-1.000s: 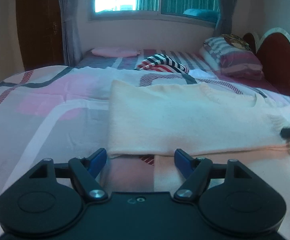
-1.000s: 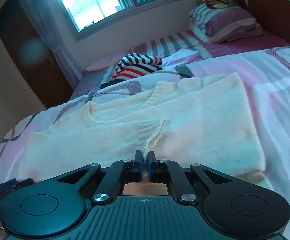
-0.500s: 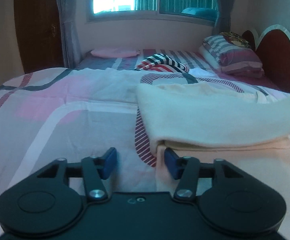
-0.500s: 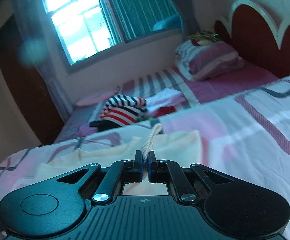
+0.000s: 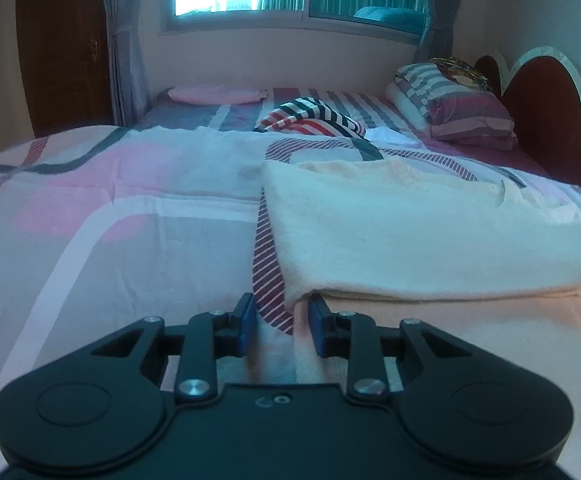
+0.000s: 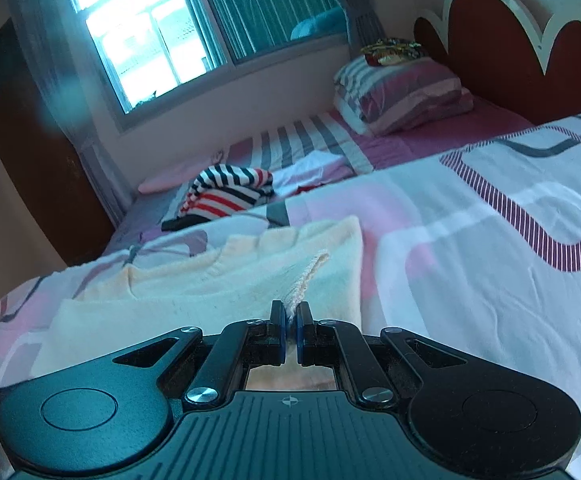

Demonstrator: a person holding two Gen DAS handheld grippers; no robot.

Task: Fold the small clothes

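Note:
A cream knit sweater (image 5: 410, 232) lies on the patterned bedspread (image 5: 110, 240), with one layer folded over another. My left gripper (image 5: 282, 316) is partly open, low over the bedspread, with its jaws either side of the sweater's near left corner, not closed on it. My right gripper (image 6: 289, 320) is shut on the sweater's ribbed cuff (image 6: 306, 276) and holds it up over the sweater body (image 6: 210, 280).
A striped red, white and dark garment (image 5: 310, 120) lies further back on the bed, also in the right wrist view (image 6: 226, 196). Stacked pillows (image 5: 454, 108) sit by the red headboard (image 5: 546, 116). A window and a dark door are behind.
My right gripper lifted the cuff and carried the sleeve across the sweater body. My left gripper narrowed and moved in to the sweater's near left corner.

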